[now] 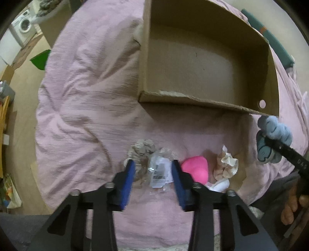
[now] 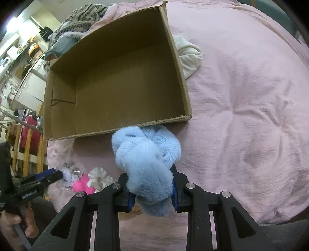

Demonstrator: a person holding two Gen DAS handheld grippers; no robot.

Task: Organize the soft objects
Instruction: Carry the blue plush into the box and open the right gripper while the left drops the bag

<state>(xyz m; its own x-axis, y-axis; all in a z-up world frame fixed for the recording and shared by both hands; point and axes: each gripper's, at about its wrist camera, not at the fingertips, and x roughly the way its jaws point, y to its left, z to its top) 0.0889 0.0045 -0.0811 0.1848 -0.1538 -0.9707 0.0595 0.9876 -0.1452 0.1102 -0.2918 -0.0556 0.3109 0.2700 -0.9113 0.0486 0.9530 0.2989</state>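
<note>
Right gripper (image 2: 152,190) is clamping the blue plush toy (image 2: 146,164) just short of the empty cardboard box (image 2: 179,63), needing a lift over the near rim, while left gripper (image 1: 152,172) is straddling the clear wrapped packet (image 1: 159,171), pads apparently not yet pressing.

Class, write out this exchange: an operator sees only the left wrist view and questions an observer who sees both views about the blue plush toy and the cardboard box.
Operator: Is the blue plush toy really gripped?
Observer: Yes. The right wrist view shows the right tool pinching it from both sides.
Operator: What lies beyond the cardboard box?
Observer: A patterned knit blanket is heaped past its far corner.
</note>
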